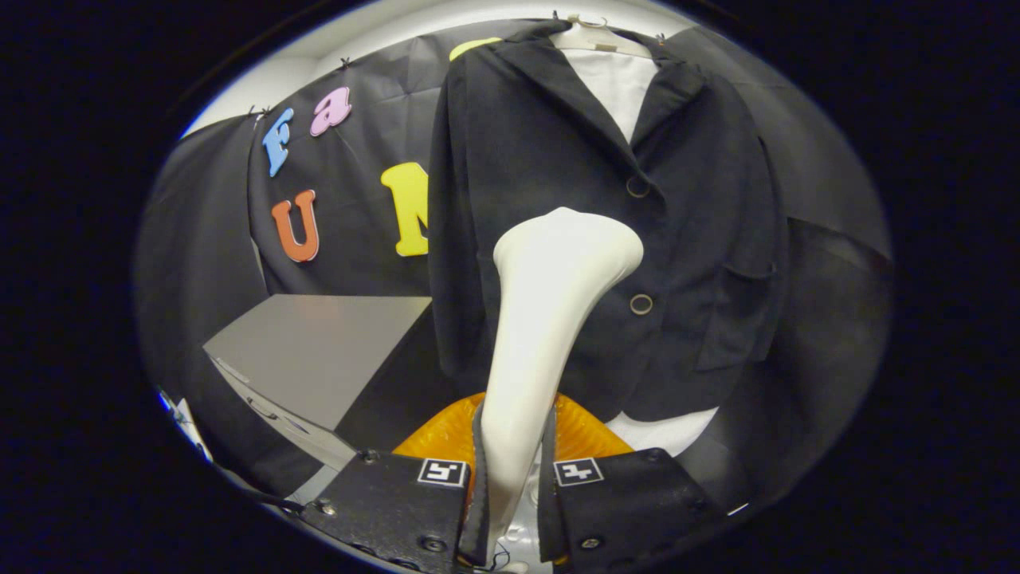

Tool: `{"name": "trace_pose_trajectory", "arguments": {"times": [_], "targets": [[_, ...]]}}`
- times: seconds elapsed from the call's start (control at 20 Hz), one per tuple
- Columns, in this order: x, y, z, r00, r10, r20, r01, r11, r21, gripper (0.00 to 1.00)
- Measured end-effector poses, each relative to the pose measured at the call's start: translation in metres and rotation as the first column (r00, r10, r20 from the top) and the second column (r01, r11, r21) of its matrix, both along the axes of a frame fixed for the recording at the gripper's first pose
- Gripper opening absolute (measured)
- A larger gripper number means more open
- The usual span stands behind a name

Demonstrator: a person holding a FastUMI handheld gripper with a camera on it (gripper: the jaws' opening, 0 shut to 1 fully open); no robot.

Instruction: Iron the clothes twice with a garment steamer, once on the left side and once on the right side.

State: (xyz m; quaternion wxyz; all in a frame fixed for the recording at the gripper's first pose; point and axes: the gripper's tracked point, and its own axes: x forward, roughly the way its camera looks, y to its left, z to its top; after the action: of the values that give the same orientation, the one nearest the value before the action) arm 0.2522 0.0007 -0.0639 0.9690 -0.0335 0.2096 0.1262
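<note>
The steamer stands upright between the fingers, its white neck rising to a flared head that overlaps the front of the jacket, level with the space between the two buttons. Whether the head touches the cloth cannot be told. The gripper is clenched on the steamer's neck, both fingers pressing its sides with only the neck's width between them. An orange, ribbed part of the steamer shows just behind the fingers; its lower end is hidden. The dark jacket hangs on a pale hanger over something white at the collar and hem. Each finger block bears a square marker; no readable writing. Beside the jacket, a grey box stands against the wall, its near corner cut off.
</note>
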Motion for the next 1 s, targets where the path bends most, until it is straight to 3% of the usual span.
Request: {"name": "trace_pose_trajectory", "arguments": {"times": [0.45, 1.0], "targets": [[-0.003, -0.017, -0.086, 0.990, -0.029, -0.137, 0.028, 1.000, -0.012, 0.27], [-0.015, -0.030, -0.164, 0.955, -0.097, -0.282, 0.093, 0.995, -0.029, 0.27]]}}
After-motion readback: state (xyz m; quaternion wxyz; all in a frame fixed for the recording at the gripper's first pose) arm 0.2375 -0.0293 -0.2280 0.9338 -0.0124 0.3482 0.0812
